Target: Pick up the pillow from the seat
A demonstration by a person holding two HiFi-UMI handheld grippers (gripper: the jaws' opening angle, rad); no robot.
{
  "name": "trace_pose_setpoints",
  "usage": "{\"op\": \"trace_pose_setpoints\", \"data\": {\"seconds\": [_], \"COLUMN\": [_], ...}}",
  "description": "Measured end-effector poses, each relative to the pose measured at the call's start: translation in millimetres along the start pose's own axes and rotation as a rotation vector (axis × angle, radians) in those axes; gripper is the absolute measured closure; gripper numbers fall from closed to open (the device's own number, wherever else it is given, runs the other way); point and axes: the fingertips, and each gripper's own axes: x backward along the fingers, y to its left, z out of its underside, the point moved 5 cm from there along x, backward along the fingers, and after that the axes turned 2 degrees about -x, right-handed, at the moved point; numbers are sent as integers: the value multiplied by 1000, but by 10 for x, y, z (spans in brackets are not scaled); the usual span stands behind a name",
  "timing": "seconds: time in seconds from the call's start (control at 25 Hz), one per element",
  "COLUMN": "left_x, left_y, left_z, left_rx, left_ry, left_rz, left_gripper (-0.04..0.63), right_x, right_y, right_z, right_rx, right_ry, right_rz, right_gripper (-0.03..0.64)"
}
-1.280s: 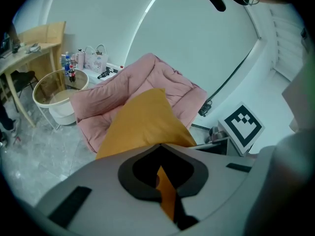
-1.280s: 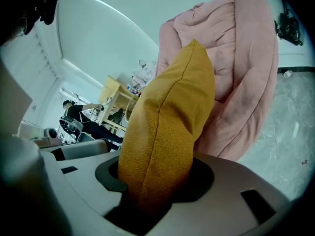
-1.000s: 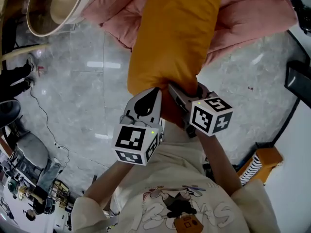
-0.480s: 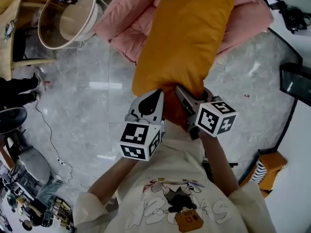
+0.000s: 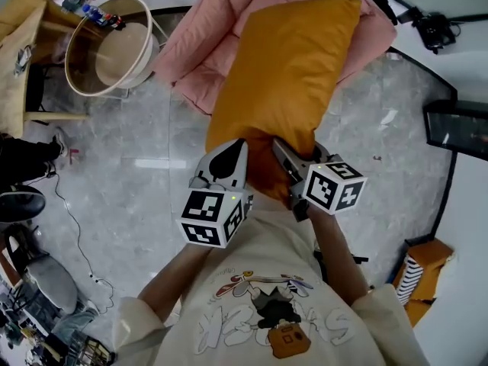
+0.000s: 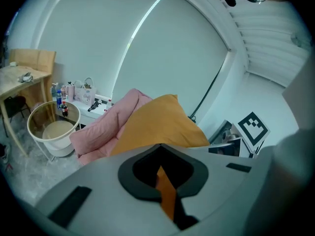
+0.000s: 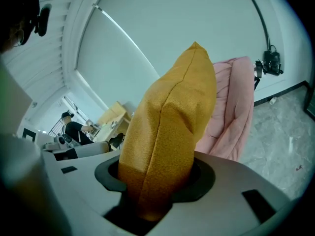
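An orange pillow (image 5: 286,82) hangs lifted in front of the pink padded seat (image 5: 229,29); its near end is pinched from both sides. My left gripper (image 5: 242,152) is shut on a thin fold of the pillow's near left corner (image 6: 165,188). Across from it, my right gripper (image 5: 276,149) is shut on a thick bunch of the pillow's near right corner (image 7: 152,181). In the right gripper view the pillow (image 7: 172,117) stands tall in front of the pink seat (image 7: 231,112). The left gripper view has the pillow (image 6: 157,127) above the pink seat (image 6: 106,124).
A round cream basket on a stand (image 5: 114,44) sits left of the seat. A wooden table (image 5: 19,59) is at the far left, a black camera (image 5: 435,29) at the upper right. Grey marble floor (image 5: 130,166) lies below. A person (image 7: 74,129) stands by a desk in the distance.
The pillow has risen a little farther off the pink seat, with both grippers still holding its near end. The head view has shifted, showing more of the basket and seat.
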Motion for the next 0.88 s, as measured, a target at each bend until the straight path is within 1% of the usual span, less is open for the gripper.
{"op": "trace_pose_setpoints", "data": {"seconds": [0.16,0.36,0.64,0.88], "left_x": [226,472,758,974], "left_y": [-46,-79,2,-61], "left_z": [-91,-152,-157,-174], "left_rx": [-41,-87,-133,-172], "left_ry": [-44,-80,-88,-95], "left_rz": [5,29,82,152], "left_gripper": [591,589,589,589], "right_x": [163,378,609,879], "right_y": [175,349,639,847], "right_z": [-11,-24,157,362], "right_rx": [11,16,50,23], "right_ry": [-51,-118,-186,-248], "right_rz": [7,16,81,126], "right_gripper": [394,393,393,394]}}
